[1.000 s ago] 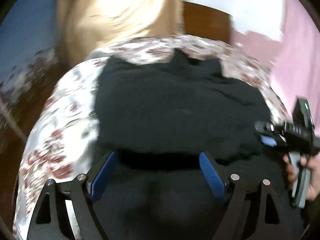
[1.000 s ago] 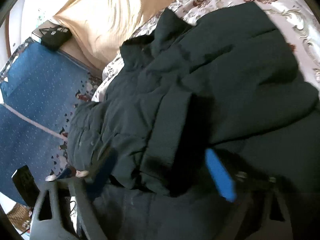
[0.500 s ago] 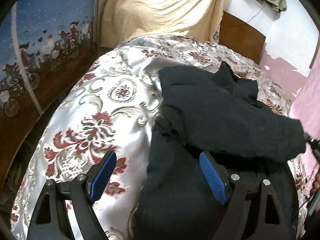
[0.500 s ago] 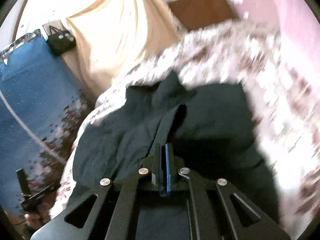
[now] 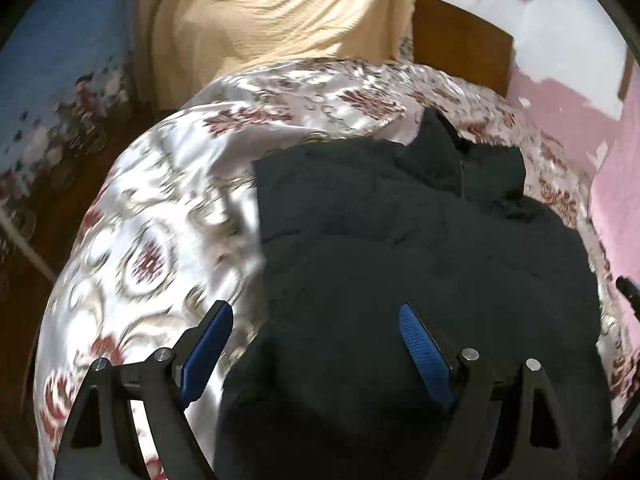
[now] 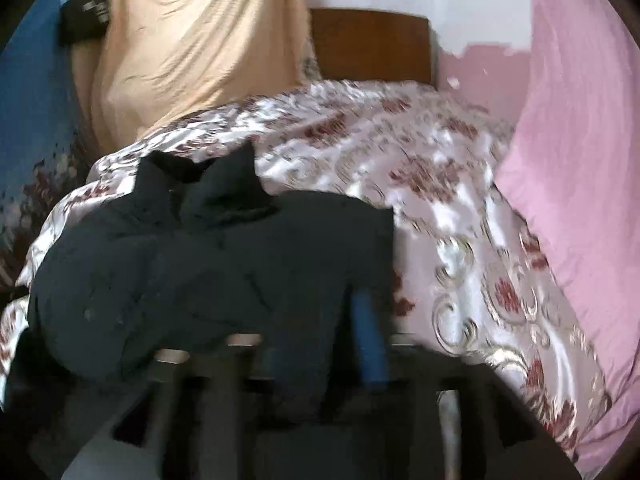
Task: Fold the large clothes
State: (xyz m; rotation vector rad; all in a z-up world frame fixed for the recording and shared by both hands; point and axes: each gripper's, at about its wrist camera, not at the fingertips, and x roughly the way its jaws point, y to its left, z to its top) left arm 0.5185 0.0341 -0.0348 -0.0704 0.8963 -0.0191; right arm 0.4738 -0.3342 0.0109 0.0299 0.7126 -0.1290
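The dark jacket (image 5: 420, 248) lies partly folded on the bed (image 5: 168, 216). Your left tool (image 5: 316, 340) is spread wide, holding nothing. The right tool (image 6: 320, 344) is blurred; its state cannot be told. Releasing mid-motion could let the slick bedspread undo the fold.

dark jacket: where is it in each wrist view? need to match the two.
Left wrist: dark jacket fills centre and right, past the open left gripper.
Right wrist: jacket sits left of centre, low.
Shared landmark: wooden headboard, at the bed's far end.
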